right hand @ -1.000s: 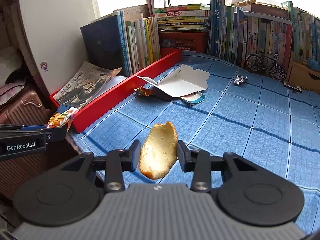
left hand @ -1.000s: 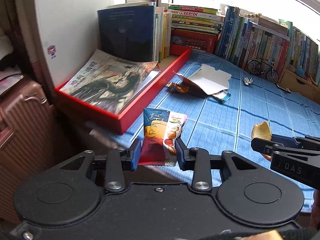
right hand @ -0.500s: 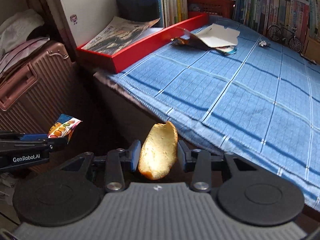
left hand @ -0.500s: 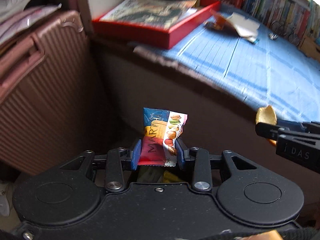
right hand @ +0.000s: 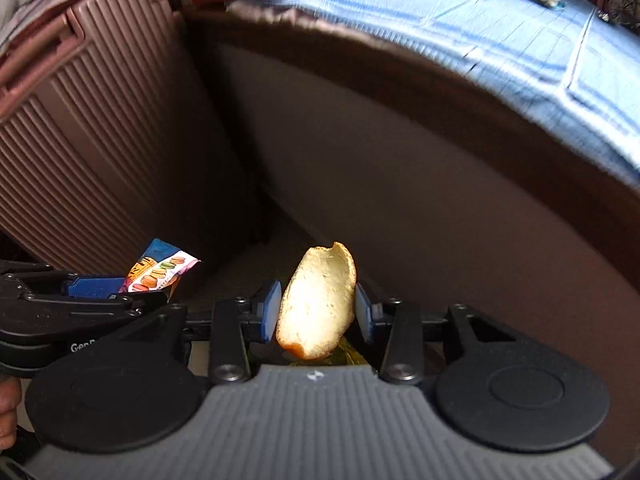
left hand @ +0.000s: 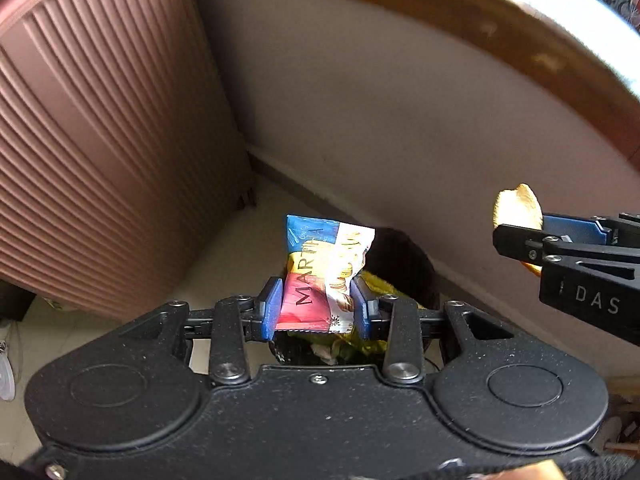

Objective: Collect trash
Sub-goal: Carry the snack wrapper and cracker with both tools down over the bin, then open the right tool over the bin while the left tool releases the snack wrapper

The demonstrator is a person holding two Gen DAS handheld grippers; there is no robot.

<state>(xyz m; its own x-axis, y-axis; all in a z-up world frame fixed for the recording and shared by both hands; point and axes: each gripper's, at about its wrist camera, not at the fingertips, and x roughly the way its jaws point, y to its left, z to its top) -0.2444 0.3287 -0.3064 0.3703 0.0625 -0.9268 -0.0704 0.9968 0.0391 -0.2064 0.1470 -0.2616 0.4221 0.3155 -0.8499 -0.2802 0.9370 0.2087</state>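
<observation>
At the left, a ribbed pink suitcase now filled the views, where a second earlier the red tray and books had shown. The left gripper stayed clamped on the snack wrapper, both pads pressing its sides, now low above a dark bin with yellowish trash inside, near the foot of the suitcase. Further right, the right gripper kept the pale peel upright between its pads, which touched its sides. Both had dropped below the blue-covered bed's edge, which now ran across the top.
</observation>
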